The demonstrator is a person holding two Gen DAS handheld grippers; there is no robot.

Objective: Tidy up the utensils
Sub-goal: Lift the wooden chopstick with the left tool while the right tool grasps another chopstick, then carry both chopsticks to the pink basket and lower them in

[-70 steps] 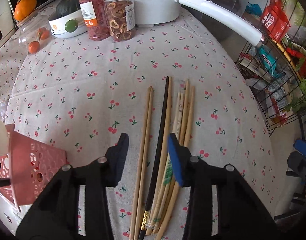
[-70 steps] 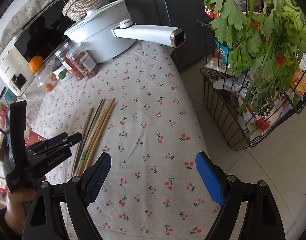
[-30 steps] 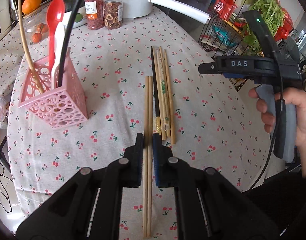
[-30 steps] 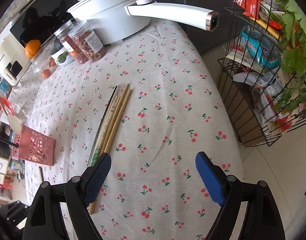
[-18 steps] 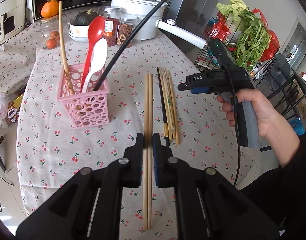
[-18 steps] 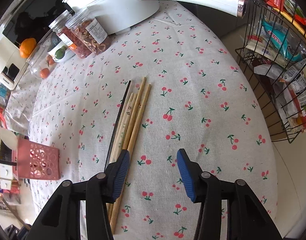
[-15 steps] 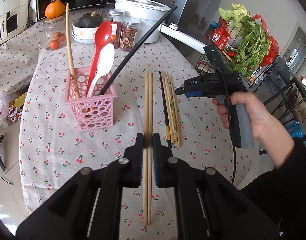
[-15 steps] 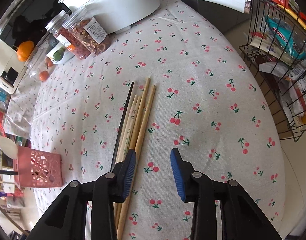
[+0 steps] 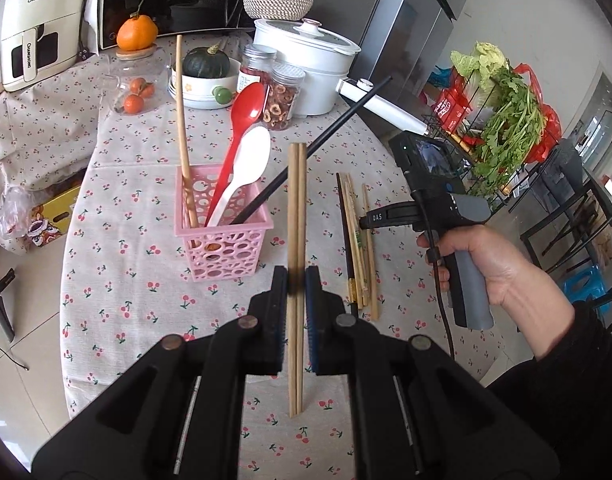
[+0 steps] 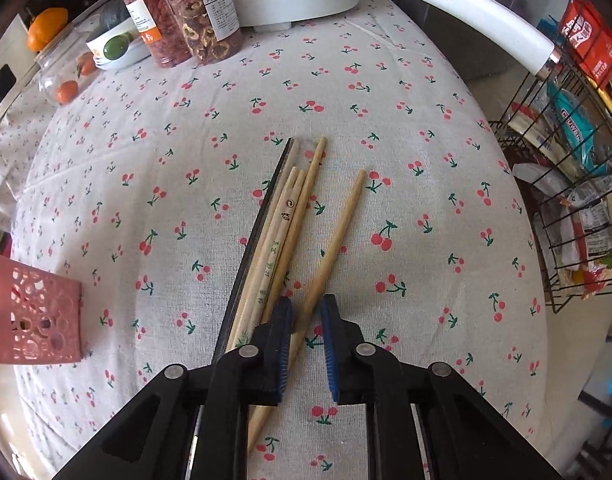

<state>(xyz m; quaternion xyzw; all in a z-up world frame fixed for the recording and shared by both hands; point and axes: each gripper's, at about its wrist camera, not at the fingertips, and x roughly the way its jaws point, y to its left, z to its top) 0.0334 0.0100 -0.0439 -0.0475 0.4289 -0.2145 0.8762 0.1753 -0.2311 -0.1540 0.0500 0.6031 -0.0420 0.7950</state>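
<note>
My left gripper is shut on a pair of wooden chopsticks and holds them in the air, right of the pink utensil basket. The basket holds a red spoon, a white spoon, a wooden chopstick and a black one. My right gripper is low over the table with its jaws narrowly apart around one wooden chopstick, which lies skewed from the bundle of loose chopsticks. The bundle and the right gripper's body also show in the left wrist view.
Two jars of dried fruit, a white pot with a long handle, a bowl with a squash and a jar of oranges stand at the table's far side. A wire rack of groceries stands right of the table.
My left gripper has lifted the chopstick pair higher and back. My right gripper has come down to the loose chopsticks and narrowed its jaws around one, which has skewed away from the bundle.
</note>
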